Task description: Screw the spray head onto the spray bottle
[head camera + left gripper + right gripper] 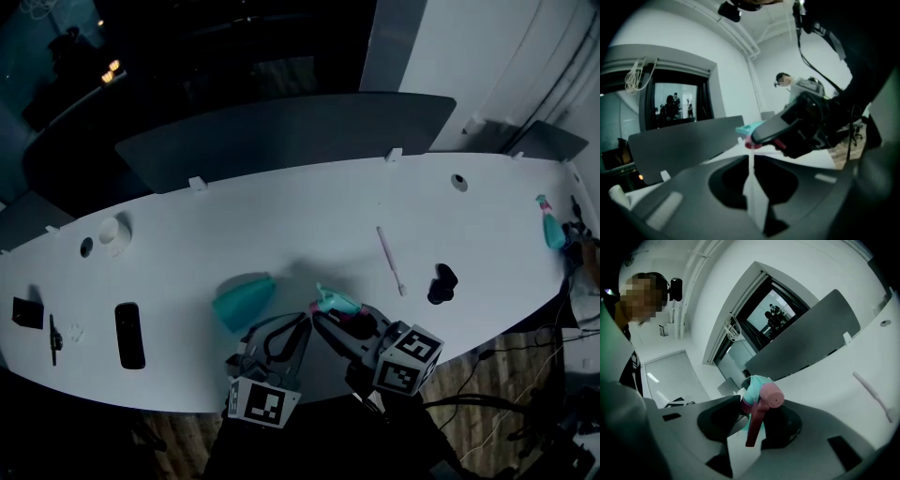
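The right tongs point(759, 412) squeeze the spray head point(764, 392) and hold it up. The left tongs point(752, 163) are pinched shut on its thin white tube point(753, 151). Just left of both tongs, the spray bottle point(244, 300) lies on its side by the worktop's point(328, 216) front edge.

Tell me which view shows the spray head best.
The right gripper view: the spray head sits centred between the jaws of the right hand-held gripper, teal body, pink nozzle and trigger clear. The head view shows it small, partly covered by that gripper. The left gripper view catches a teal and pink sliver behind that gripper.
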Available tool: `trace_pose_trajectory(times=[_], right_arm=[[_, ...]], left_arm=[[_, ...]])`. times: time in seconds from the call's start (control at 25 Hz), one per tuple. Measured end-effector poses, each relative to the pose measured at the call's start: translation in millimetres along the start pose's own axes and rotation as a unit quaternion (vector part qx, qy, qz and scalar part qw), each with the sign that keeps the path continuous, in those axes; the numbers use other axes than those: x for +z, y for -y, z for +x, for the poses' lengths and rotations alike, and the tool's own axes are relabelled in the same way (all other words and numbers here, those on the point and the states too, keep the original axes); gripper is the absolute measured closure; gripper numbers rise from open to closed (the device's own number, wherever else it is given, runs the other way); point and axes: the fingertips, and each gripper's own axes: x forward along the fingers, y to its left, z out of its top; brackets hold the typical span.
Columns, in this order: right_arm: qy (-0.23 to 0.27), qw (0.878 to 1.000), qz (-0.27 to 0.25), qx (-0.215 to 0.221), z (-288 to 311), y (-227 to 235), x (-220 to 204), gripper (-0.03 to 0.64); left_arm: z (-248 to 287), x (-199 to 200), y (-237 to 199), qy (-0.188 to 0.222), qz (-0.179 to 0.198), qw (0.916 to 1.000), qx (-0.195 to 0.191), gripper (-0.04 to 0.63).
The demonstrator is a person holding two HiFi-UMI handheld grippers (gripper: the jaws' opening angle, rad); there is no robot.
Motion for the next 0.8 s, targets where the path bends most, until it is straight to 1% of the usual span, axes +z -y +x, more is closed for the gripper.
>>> trace_pose_trajectory(times=[0.12,0.16,0.28,0.4,0.48,0.52,0.6,0.64,0.72,0.76,0.8], right_arm=[[0.009,0.999,-0.017,-0.035,-6,13,8,0.476],[0.009,0.998,-0.029,-0.046,-9,17,11,0.476],[0.001,0.993,-0.093,-0.077,-11,23,17,0.477],[-0.025,0.978,-0.180,-0.107,-9,23,16,0.476],[-0.028,0.973,-0.201,-0.108,-4,16,19,0.476],[-0.025,0.974,-0.201,-0.102,-1,13,20,0.477],[-0.019,0.977,-0.195,-0.089,3,11,20,0.477],[-0.018,0.978,-0.188,-0.085,6,10,20,0.476],[-0.019,0.981,-0.177,-0.078,10,7,20,0.476],[-0.019,0.981,-0.176,-0.076,12,6,19,0.477],[-0.020,0.981,-0.176,-0.074,14,5,19,0.477]], left_arm=[[0,-1,-8,-0.005,-0.003,0.9998,0.018,0.529],[-2,-1,-13,-0.004,-0.005,0.9996,0.026,0.529],[-13,-1,-31,-0.005,-0.008,0.9979,0.064,0.529],[-29,-3,-55,-0.027,0.024,0.9921,0.120,0.529],[-40,-5,-73,-0.046,0.039,0.9873,0.147,0.529],[-45,-9,-81,-0.061,0.042,0.9859,0.150,0.529],[-53,-20,-92,-0.107,0.044,0.9840,0.136,0.527],[-57,-29,-95,-0.137,0.044,0.9821,0.122,0.491],[-62,-52,-97,-0.196,0.048,0.9751,0.092,0.323],[-64,-64,-97,-0.219,0.051,0.9712,0.078,0.279],[-66,-75,-95,-0.236,0.049,0.9684,0.065,0.270]])
